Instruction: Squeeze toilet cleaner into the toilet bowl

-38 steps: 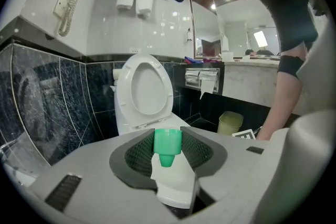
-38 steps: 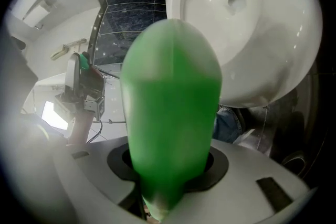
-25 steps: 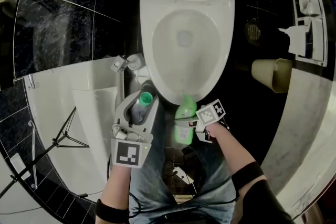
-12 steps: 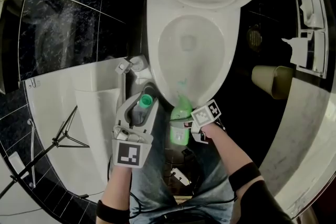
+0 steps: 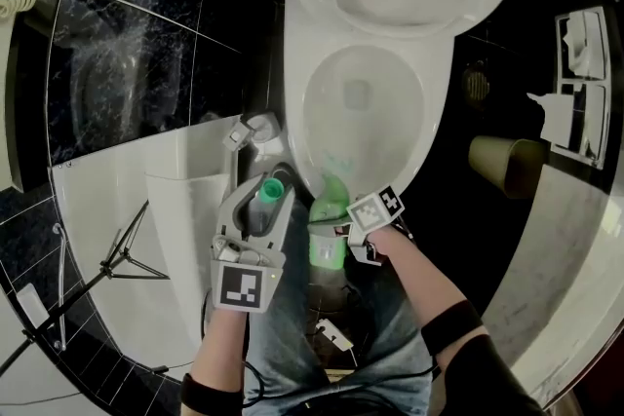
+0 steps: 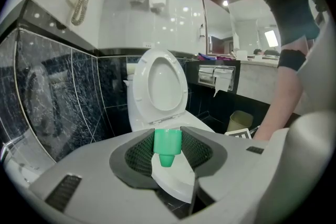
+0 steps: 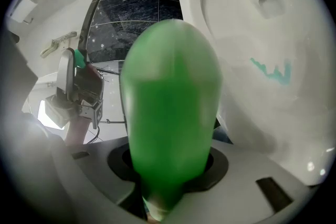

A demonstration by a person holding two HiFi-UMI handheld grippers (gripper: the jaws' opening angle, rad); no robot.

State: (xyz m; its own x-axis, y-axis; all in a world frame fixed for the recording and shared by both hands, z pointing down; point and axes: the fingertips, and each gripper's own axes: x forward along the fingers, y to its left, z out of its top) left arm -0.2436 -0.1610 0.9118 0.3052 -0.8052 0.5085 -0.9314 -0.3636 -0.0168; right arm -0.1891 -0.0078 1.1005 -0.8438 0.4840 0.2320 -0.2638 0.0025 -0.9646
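The white toilet bowl [image 5: 327, 63] stands open with its lid up, and a teal streak of cleaner [image 7: 270, 71] runs down its inner wall. My right gripper [image 5: 330, 234] is shut on the green cleaner bottle [image 5: 328, 221], whose nozzle end points at the bowl's near rim. In the right gripper view the bottle [image 7: 170, 113] fills the middle between the jaws of the gripper [image 7: 170, 165]. My left gripper [image 5: 268, 197] is shut on the bottle's green cap [image 5: 271, 191], left of the bowl. In the left gripper view, the cap [image 6: 167, 145] sits nozzle down between the pads of that gripper [image 6: 168, 139].
A beige waste bin [image 5: 502, 161] and a floor drain [image 5: 476, 85] lie right of the toilet. Paper holders [image 5: 583, 63] hang on the right wall. A white ledge [image 5: 117, 200] and a valve fitting [image 5: 249, 130] are to the left. The person's jeans [image 5: 292, 326] are below.
Both grippers, with the bottle and the cap, have shifted left relative to the toilet, which has slid right in the head view. Neither grip has changed.
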